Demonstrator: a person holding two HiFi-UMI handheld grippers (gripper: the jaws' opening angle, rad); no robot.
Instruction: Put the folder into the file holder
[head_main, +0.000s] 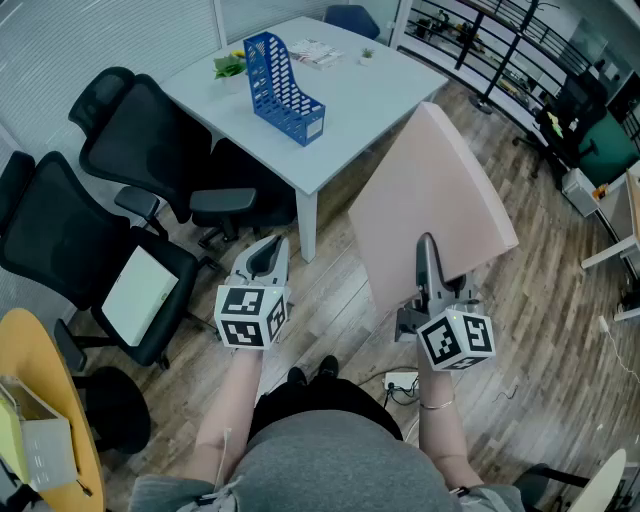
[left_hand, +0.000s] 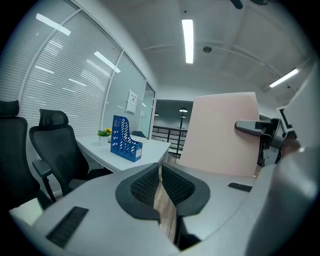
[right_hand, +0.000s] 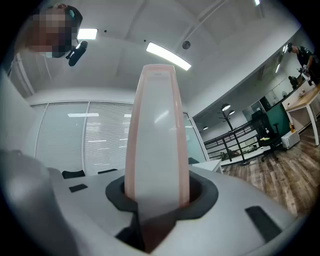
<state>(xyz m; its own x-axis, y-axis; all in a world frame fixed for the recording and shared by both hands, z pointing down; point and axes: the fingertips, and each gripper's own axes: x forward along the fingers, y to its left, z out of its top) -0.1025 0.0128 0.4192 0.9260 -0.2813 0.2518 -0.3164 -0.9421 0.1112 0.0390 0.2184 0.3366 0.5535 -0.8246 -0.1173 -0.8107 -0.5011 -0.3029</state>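
A pale pink folder (head_main: 430, 200) stands up in the air over the wooden floor, and my right gripper (head_main: 428, 262) is shut on its lower edge. In the right gripper view the folder (right_hand: 156, 145) rises edge-on from between the jaws, which press on both its sides. The blue file holder (head_main: 283, 90) stands on the white table (head_main: 370, 100), well ahead and to the left of the folder. My left gripper (head_main: 266, 260) hangs in front of the table edge, its jaws shut with nothing between them. In the left gripper view the file holder (left_hand: 124, 146) is far ahead and the folder (left_hand: 220, 135) is at the right.
Black office chairs (head_main: 140, 140) stand left of the table, one with a white sheet (head_main: 140, 292) on its seat. A small plant (head_main: 230, 66) and papers (head_main: 314, 52) lie on the table. A yellow round table (head_main: 45, 400) is at the lower left. Railings (head_main: 500, 40) and desks are at the right.
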